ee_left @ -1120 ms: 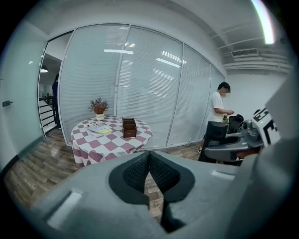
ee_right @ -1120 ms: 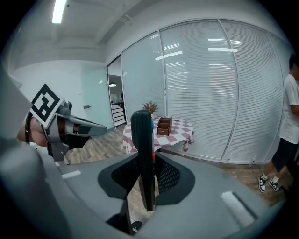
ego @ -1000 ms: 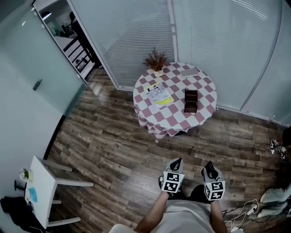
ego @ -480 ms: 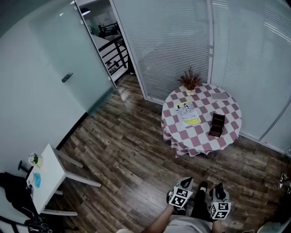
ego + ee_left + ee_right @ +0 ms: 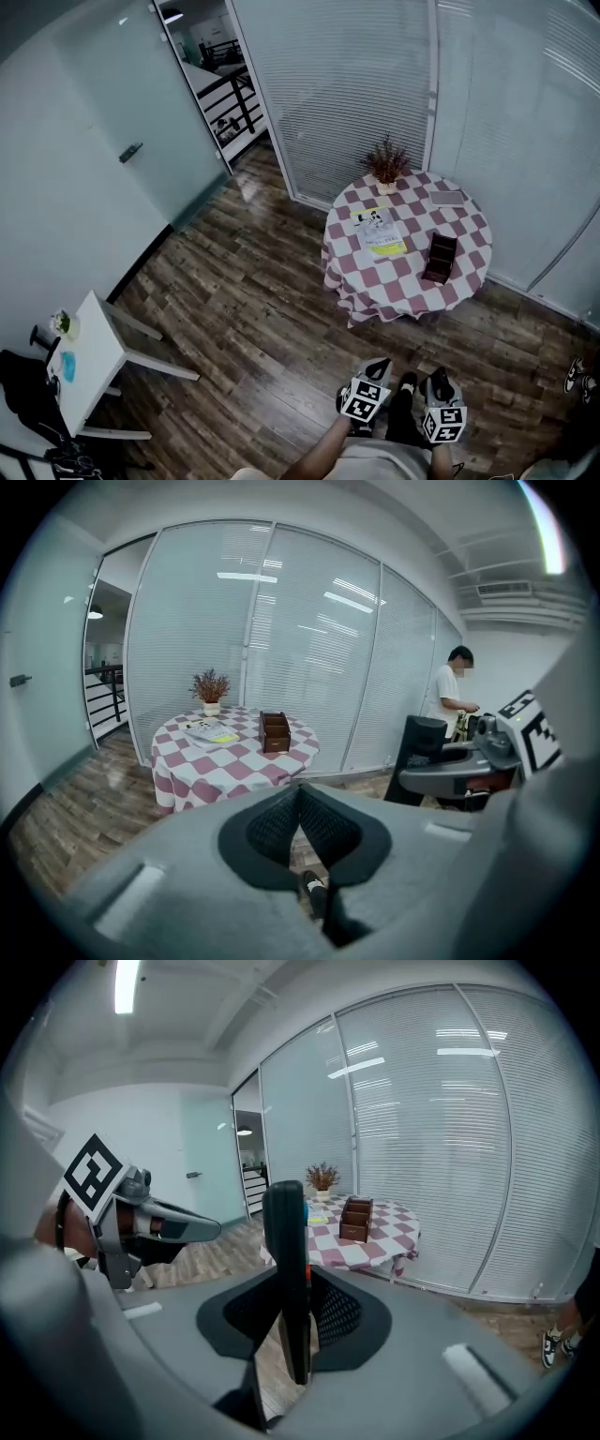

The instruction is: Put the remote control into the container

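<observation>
The right hand-held gripper [image 5: 294, 1321] is clenched on the remote control [image 5: 285, 1260], which stands upright between its pads with the long end rising above the jaws. That grip probably keeps the remote control steady while it is carried and leaves the lower end free to drop into a slot. The left hand-held gripper [image 5: 300, 810] has its jaws pressed together with nothing between them, and only a shoe and the floor [image 5: 244, 319] show below it. It looks like a spare hand for now. Both are held low and close to the person's body, well apart from the round checked surface [image 5: 375, 281]. I therefore judge the task to be in its carrying stage, with the walk across the floor still to be done. The brown wooden container [image 5: 440, 259] waits near the right edge of the surface, its compartments open upward. A booklet [image 5: 378, 232] lies toward the left edge, a potted plant [image 5: 385, 164] stands at the far edge, and a flat grey thing [image 5: 448, 198] lies at the far right. Against the frame a second ago, the head view has swung, so the surface sits further right and a white side table [image 5: 89, 352] shows more fully at the left. Since half a second ago the surface has slid slightly leftward in view.
</observation>
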A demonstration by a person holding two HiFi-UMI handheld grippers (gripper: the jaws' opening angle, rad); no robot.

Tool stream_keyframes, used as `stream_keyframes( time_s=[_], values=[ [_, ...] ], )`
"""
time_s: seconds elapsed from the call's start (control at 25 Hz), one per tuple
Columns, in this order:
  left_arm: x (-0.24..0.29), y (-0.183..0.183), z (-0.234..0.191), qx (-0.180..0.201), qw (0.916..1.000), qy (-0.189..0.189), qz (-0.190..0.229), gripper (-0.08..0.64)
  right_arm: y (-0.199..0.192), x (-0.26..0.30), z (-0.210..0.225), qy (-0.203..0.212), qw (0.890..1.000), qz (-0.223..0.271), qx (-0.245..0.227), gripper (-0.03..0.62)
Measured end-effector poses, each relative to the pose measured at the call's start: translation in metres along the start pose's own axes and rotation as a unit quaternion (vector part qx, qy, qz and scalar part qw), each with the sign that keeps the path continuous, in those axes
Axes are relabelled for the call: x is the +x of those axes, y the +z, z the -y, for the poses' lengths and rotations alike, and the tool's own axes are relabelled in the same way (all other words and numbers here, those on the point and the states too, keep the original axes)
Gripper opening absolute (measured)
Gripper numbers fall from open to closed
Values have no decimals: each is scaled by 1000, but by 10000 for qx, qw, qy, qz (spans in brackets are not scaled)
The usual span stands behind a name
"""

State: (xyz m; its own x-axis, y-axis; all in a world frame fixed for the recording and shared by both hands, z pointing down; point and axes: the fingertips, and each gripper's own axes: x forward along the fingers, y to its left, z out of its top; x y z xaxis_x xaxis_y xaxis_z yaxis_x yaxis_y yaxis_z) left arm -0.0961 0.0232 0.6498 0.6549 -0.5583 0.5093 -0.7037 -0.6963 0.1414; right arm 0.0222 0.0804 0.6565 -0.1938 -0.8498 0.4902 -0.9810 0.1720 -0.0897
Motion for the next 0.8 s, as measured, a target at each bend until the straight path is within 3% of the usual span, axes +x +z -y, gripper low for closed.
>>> stream_keyframes(
  time_s=[0.44,0.8],
  values=[
    [28,24,-3,84,9999,-51,-35,6,18,10,28,-86,9996,90,234,86],
    [69,47,15,388,9982,-445,-124,6,36,22,69,-262,9988,186,371,86]
  ],
)
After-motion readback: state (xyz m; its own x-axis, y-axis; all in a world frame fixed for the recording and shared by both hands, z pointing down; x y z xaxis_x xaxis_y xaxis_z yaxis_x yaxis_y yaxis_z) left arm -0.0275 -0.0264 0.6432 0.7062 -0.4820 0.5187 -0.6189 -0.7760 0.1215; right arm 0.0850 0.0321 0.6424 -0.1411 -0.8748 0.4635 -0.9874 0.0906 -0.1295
